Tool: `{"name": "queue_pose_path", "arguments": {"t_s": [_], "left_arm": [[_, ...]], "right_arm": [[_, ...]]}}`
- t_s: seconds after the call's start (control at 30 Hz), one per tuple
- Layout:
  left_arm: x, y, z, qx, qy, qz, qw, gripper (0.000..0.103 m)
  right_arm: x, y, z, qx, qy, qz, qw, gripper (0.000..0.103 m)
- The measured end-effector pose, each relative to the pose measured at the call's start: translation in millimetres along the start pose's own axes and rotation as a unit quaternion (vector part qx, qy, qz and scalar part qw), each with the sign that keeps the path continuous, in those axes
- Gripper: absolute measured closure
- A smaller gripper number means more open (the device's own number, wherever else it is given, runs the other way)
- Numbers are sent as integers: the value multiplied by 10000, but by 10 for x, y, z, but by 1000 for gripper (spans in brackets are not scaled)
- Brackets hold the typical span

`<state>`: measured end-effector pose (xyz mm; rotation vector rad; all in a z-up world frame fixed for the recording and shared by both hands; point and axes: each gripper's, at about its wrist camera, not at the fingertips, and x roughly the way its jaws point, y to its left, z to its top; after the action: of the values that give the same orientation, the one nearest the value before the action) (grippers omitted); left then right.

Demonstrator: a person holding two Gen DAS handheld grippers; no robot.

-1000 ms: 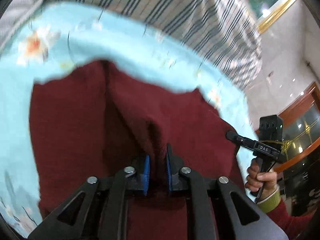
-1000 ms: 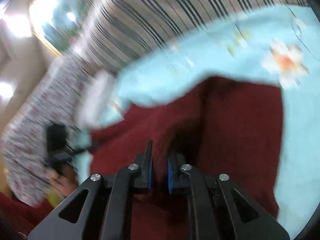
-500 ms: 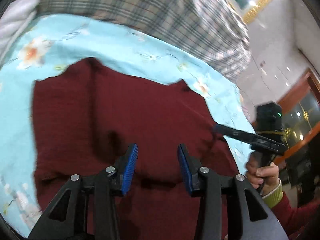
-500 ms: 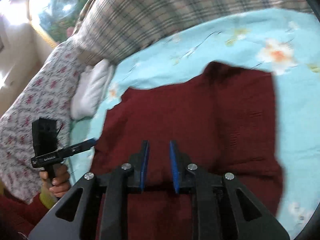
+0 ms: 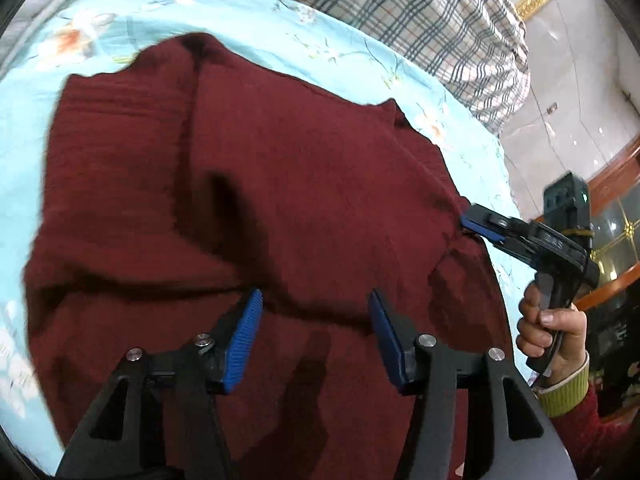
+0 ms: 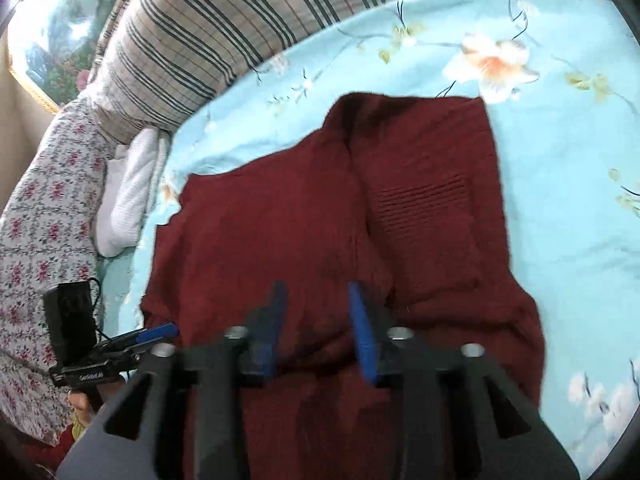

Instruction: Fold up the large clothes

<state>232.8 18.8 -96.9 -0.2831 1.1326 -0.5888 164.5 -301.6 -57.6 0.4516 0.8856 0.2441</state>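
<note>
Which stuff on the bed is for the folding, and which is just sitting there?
For the folding:
- dark red sweater
- left gripper, open
- right gripper, open

Just lying about:
- plaid pillow
- white cloth
- floral quilt
- blue flowered sheet

Dark red garment (image 5: 256, 184) on light blue floral sheet (image 6: 560, 184); plaid pillow (image 6: 224, 28), blue-padded black grippers (image 5: 314, 320)

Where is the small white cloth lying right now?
In the right wrist view, the white cloth lies at the left, on the blue floral sheet, between the plaid pillow and the red garment.
</note>
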Motion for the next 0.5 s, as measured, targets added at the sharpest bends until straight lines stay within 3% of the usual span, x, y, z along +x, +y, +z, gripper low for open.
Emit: {"name": "queue_pose_path", "arguments": {"t_s": [0.03,0.5], "left_arm": [[-32,5,-6,-55,-34,14,10000,45],[-716,606,-583,-762,-341,808,9932,37]], "right_arm": [[-74,3,-38,-12,-50,-16,10000,56],[-898,-764,-716,564,-263,-606,9962,55]]}}
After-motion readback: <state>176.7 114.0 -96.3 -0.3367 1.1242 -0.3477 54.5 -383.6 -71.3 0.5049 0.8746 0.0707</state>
